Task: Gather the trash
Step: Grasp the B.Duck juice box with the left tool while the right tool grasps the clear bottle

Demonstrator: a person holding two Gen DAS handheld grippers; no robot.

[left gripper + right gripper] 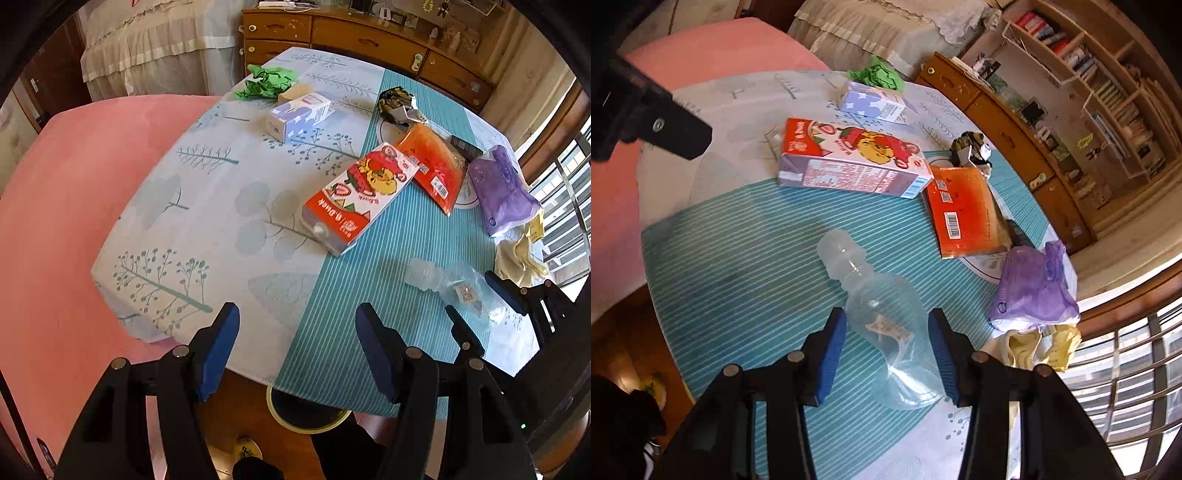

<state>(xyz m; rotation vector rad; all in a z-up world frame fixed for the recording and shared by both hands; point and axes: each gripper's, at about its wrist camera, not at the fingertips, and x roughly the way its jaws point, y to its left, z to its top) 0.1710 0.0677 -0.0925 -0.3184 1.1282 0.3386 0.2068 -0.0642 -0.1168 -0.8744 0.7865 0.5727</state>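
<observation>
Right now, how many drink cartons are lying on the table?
2. The red strawberry carton lies on its side near the table's middle. The small purple-and-white carton lies farther back, beside the crumpled green paper. Nothing suggests a hidden third, though the clutter could cover one.

— What trash lies on the surface?
— Near the front edge, a clear plastic bottle (882, 321) on its side, crumpled, neck pointing away. Beyond it a red-and-white drink carton (849, 162) lies flat, and farther off a smaller lilac carton (871, 101).
— And the rest?
— A crumpled green wrapper (267, 82) at the far end, an orange packet (964, 210) lying flat right of the big carton, and a purple bag (1034, 288) near the right edge.
</observation>
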